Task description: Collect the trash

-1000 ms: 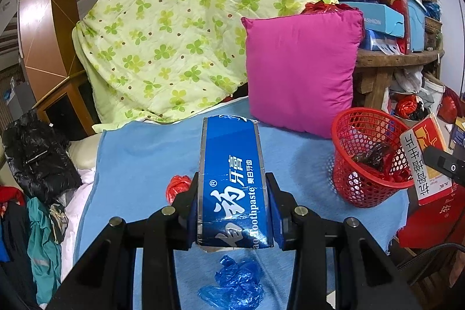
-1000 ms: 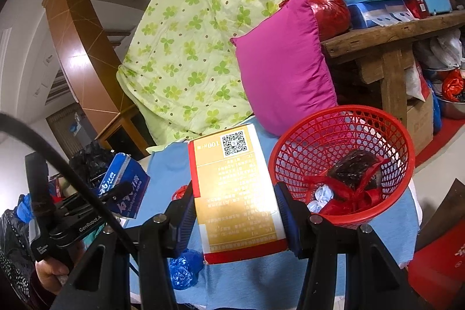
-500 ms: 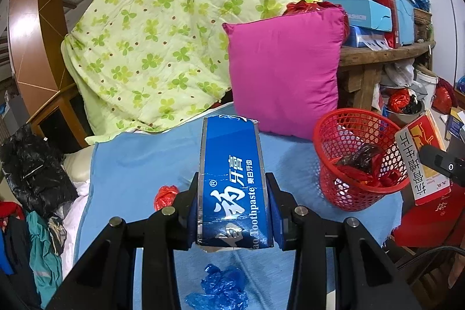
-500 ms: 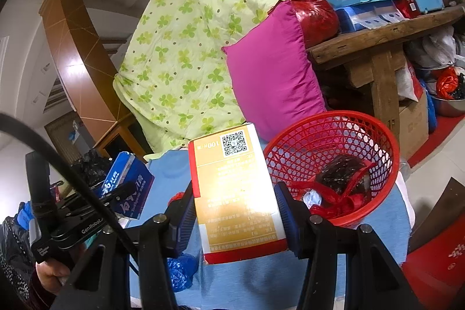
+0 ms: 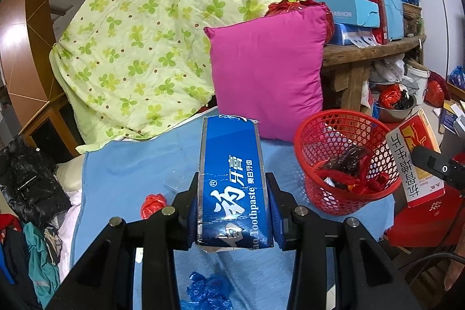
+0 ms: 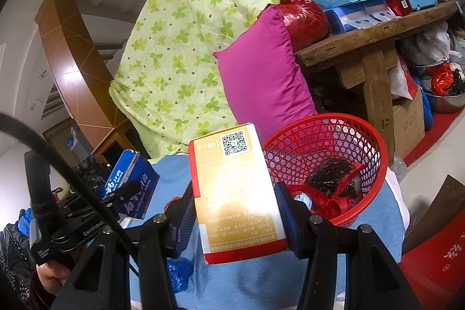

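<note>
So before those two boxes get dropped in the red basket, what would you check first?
1. Left hand-held gripper grips the toothpaste box: ok.
2. Right hand-held gripper grips the gold box: ok.
3. Basket upright on the blue cloth: ok.
4. Room left in the basket: ok, trash only at the bottom.
5. Either box over the basket opening: not ok, both short of it.
6. Loose trash left on the cloth: not ok, red wad and blue bag remain.
</note>
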Motion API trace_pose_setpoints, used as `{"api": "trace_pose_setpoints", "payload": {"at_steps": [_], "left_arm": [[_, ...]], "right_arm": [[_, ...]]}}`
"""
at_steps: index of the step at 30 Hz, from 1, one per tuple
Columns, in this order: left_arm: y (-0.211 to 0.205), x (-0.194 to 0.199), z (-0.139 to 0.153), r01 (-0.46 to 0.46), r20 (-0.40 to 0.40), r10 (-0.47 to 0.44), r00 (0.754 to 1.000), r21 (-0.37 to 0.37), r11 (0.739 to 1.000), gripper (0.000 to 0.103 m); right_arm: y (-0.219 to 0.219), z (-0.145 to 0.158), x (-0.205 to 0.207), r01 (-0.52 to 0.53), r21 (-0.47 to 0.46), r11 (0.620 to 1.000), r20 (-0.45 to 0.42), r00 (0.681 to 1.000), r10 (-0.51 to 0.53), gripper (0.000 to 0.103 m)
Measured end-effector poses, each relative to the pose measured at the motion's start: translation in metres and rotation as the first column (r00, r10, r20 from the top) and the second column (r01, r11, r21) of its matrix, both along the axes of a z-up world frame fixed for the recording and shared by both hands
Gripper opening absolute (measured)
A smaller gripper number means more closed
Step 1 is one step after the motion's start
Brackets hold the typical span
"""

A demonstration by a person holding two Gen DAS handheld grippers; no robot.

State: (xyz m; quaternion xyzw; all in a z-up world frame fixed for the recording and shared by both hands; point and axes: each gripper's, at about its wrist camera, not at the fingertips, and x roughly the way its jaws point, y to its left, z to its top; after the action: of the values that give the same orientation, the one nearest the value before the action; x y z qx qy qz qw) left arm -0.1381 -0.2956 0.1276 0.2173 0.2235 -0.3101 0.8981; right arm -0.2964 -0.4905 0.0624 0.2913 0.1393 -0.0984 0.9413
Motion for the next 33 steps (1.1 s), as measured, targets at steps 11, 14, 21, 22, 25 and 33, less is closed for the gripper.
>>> {"api": "trace_pose_setpoints", "payload": {"at_steps": [11, 14, 21, 22, 25, 33], "left_arm": [[-0.026, -0.004, -0.004, 0.032, -0.002, -0.032, 0.999, 0.022, 0.999, 0.042], [-0.034, -0.004, -0.006, 0.039, -0.009, -0.039, 0.999, 0.026, 0.999, 0.042], [-0.059, -0.001, -0.011, 0.069, -0.05, -0.068, 0.996, 0.016, 0.997, 0.042], [-0.062, 0.0, -0.012, 0.076, -0.061, -0.075, 0.995, 0.011, 0.997, 0.042], [-0.076, 0.005, -0.017, 0.123, -0.123, -0.124, 0.985, -0.019, 0.992, 0.042], [-0.114, 0.019, -0.041, 0.23, -0.302, -0.247, 0.921, -0.092, 0.969, 0.043]], "right_arm": [[-0.016, 0.002, 0.0, 0.005, 0.003, 1.0, 0.006, 1.0, -0.005, 0.055], [-0.022, 0.002, -0.001, 0.008, 0.004, 1.0, 0.003, 1.0, -0.008, 0.055], [-0.039, 0.003, -0.001, 0.02, 0.001, 1.0, -0.013, 1.0, -0.02, 0.055], [-0.043, 0.002, -0.001, 0.025, 0.002, 1.0, -0.016, 1.0, -0.025, 0.055], [-0.052, 0.0, -0.001, 0.037, 0.006, 0.999, -0.025, 0.999, -0.037, 0.055], [-0.077, -0.015, 0.007, 0.084, 0.042, 0.996, -0.07, 0.994, -0.08, 0.056]]}}
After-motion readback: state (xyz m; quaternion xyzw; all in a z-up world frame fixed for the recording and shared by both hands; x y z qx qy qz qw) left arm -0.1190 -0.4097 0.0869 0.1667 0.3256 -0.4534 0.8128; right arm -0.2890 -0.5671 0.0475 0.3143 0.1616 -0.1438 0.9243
